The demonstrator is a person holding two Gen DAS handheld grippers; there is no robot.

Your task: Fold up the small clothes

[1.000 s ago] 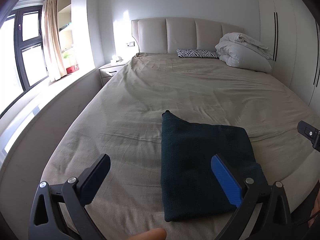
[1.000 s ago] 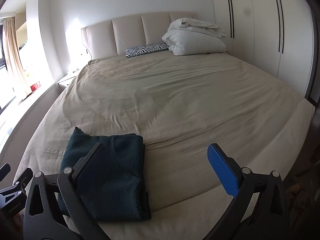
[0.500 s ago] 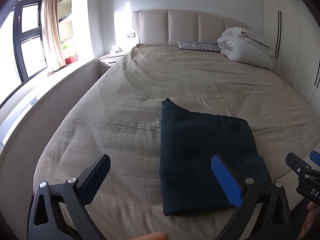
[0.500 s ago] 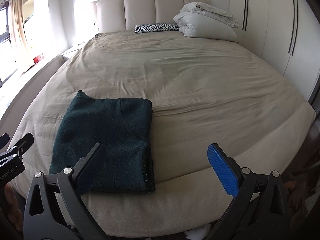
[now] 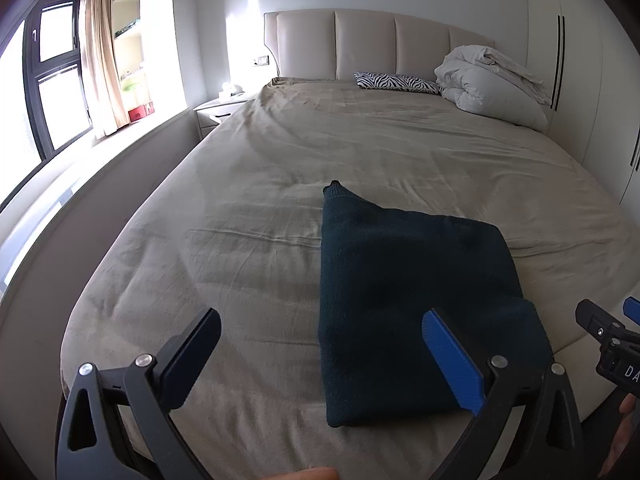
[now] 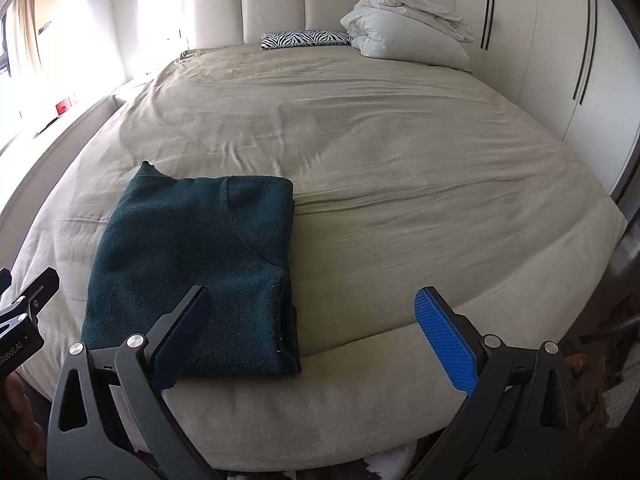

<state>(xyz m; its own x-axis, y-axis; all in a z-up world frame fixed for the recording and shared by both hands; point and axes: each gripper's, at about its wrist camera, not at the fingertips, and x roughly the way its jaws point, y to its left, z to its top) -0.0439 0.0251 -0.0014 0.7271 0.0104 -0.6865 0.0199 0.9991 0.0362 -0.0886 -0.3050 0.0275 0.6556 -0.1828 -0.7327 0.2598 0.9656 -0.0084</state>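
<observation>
Folded sweater point(image 6: 192, 264) lies on the bed point(image 6: 380, 152), pillow point(image 6: 304, 39) behind

We see lots of free room on the big bed point(image 6: 400, 152). The tan sheet is bare from the middle all the way up. Only 1 thing lies near the foot edge: the folded dark green sweater point(image 6: 192, 272). To its right the sheet is bare, and to its left too. Far up by the headboard point(image 5: 372, 46) sit a zebra pillow point(image 6: 304, 39) and a white heap of bedding point(image 6: 404, 28). A white wardrobe point(image 6: 560, 40) walls off the right side. A low ledge point(image 5: 80, 184) runs along the left side.
</observation>
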